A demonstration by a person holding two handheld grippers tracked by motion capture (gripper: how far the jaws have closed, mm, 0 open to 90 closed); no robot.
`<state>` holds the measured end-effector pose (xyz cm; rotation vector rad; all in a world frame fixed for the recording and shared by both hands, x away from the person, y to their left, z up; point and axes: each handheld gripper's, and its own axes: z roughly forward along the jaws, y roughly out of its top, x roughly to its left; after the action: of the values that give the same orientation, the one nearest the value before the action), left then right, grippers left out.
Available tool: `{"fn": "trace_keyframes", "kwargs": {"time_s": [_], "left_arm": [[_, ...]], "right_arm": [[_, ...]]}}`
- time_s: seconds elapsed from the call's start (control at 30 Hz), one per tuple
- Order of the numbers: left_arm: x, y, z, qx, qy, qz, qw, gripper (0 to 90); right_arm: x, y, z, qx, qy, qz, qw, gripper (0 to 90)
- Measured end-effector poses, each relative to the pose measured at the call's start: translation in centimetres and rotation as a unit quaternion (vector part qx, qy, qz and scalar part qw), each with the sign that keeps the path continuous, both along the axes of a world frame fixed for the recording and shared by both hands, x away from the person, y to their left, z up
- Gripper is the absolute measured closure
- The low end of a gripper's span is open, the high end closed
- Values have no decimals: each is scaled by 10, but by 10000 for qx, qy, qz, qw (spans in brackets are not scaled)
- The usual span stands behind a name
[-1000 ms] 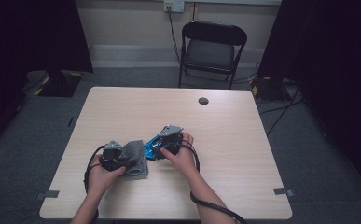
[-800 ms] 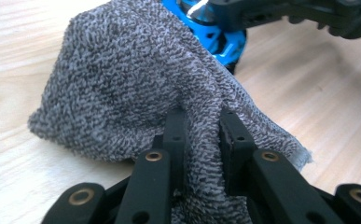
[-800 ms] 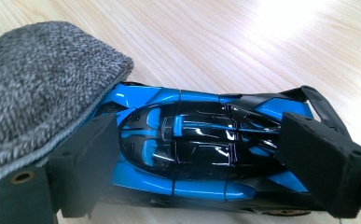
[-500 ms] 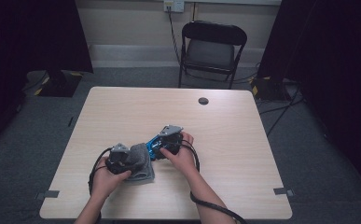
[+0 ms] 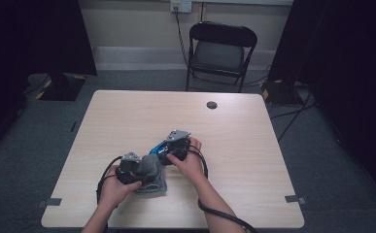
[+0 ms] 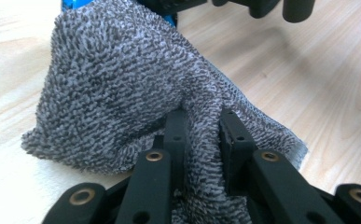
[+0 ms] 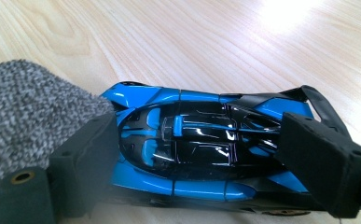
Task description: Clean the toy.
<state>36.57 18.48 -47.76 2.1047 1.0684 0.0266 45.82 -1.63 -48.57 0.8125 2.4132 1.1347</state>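
Grey knitted cloth (image 6: 122, 93) is bunching, pinched between the clenched left fingers (image 6: 176, 130). Glossy blue-and-black toy car (image 7: 201, 154) is sitting lengthwise, grasped between the right fingers (image 7: 87, 163) on the table (image 7: 215, 42).

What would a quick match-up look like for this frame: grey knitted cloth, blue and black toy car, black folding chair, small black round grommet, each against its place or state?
Things:
1. grey knitted cloth
2. blue and black toy car
3. black folding chair
4. small black round grommet

Places or states:
A. on the floor beyond the table's far edge
B. pinched between the left gripper's jaws
C. set in the tabletop near the far edge
D. lengthwise between the right gripper's jaws

Pairs: 1-B, 2-D, 3-A, 4-C
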Motion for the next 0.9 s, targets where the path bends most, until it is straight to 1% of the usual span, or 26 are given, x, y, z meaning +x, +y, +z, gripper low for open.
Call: {"fn": "trace_keyframes", "kwargs": {"time_s": [0.03,0.17,0.27,0.4,0.53,0.6,0.83,0.9], "left_arm": [[-1,-1,0,-14,22,-20,10000,757],[-2,-3,0,-53,19,-44,10000,757],[-3,-6,0,-84,-4,-108,9999,756],[-4,-10,1,-79,-1,-218,9997,756],[-5,-13,1,-81,-26,-233,9997,756],[-5,-14,2,-129,-17,-288,9995,756],[-7,-18,5,-189,-59,-429,9989,756],[-8,-20,6,-198,-52,-517,9985,756]], "right_arm": [[0,0,0,1,-4,1,10000,124],[0,0,0,3,-7,1,10000,124],[0,0,0,-4,9,-1,10000,124],[0,0,0,5,-5,-2,10000,124],[0,0,0,8,-9,-1,10000,124],[0,0,0,7,-9,-2,10000,124],[0,0,0,-5,7,2,10000,124],[0,0,0,-7,9,1,10000,124]]}}
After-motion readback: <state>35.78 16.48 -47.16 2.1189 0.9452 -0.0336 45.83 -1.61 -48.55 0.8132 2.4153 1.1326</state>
